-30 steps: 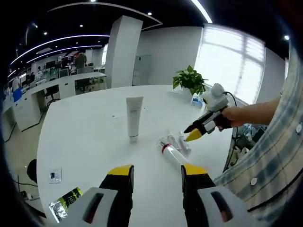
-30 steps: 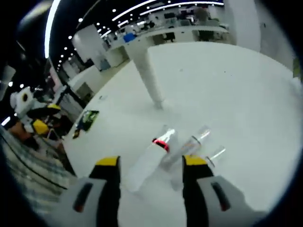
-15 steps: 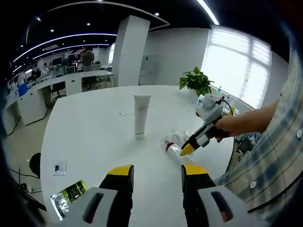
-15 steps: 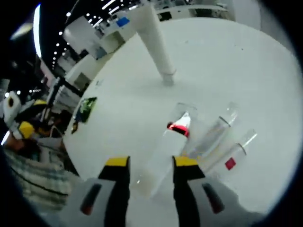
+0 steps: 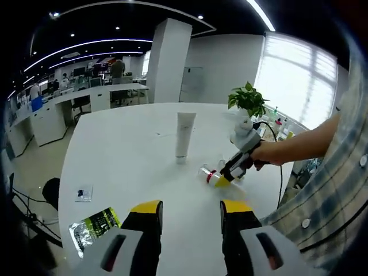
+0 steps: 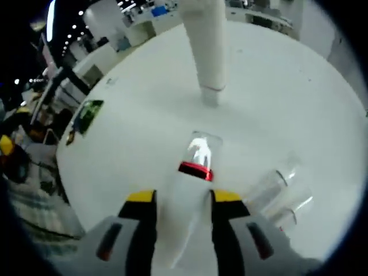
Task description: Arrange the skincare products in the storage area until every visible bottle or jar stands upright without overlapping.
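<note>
red-collared clear bottle [image 6: 187, 192] lying on bench [image 6: 132, 144] | clamped between right gripper [image 6: 176, 197] fingers | left gripper [image 5: 191, 207] fingers spread, holding nothing

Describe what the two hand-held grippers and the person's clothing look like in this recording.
Each hand-held gripper has grey jaws with black pads and yellow tips: the left hand-held gripper and the right hand-held gripper. In the left gripper view, a black cable runs from the right one, and the person wears a grey-blue plaid shirt with buttons.
</note>
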Action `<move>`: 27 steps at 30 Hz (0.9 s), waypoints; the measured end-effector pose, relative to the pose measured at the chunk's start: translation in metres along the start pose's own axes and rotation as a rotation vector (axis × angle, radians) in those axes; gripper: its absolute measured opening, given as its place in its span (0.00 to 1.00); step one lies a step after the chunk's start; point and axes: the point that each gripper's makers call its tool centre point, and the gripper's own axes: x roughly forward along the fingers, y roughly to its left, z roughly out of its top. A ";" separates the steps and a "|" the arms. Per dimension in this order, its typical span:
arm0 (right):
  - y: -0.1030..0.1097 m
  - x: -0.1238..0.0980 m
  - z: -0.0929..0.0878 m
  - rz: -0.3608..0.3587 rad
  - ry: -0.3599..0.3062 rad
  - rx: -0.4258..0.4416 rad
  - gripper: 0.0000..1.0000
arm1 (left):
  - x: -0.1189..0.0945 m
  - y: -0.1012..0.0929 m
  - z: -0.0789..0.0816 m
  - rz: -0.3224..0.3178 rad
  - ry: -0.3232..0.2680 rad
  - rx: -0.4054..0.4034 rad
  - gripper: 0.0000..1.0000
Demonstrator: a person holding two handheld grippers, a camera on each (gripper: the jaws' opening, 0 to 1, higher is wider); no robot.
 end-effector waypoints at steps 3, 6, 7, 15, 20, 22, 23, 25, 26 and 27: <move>0.002 0.005 -0.004 -0.008 0.044 -0.070 0.33 | -0.004 0.004 -0.005 0.015 0.003 -0.011 0.41; 0.004 0.010 -0.003 -0.011 0.046 -0.074 0.33 | -0.007 0.004 -0.008 0.023 0.008 -0.014 0.41; 0.004 0.011 -0.004 -0.013 0.047 -0.075 0.32 | -0.008 0.005 -0.009 0.027 0.007 -0.018 0.41; 0.010 0.011 -0.001 0.012 0.043 -0.075 0.27 | -0.008 0.000 -0.010 0.023 0.010 -0.024 0.40; 0.007 0.010 0.002 0.034 0.021 0.002 0.25 | -0.011 0.001 -0.010 0.029 0.000 -0.031 0.40; 0.005 0.008 0.002 0.051 0.014 0.028 0.25 | -0.014 0.001 -0.011 0.034 -0.004 -0.036 0.40; 0.006 0.006 0.003 0.058 0.002 0.041 0.25 | -0.016 0.002 -0.011 0.038 -0.007 -0.043 0.40; 0.009 0.002 0.010 0.089 -0.041 0.066 0.25 | -0.018 0.003 -0.013 0.044 -0.009 -0.056 0.40; 0.011 0.000 0.015 0.104 -0.073 0.074 0.25 | -0.018 0.003 -0.014 0.045 -0.010 -0.059 0.40; 0.014 -0.005 0.018 0.128 -0.093 0.090 0.25 | -0.018 0.003 -0.015 0.045 -0.010 -0.066 0.40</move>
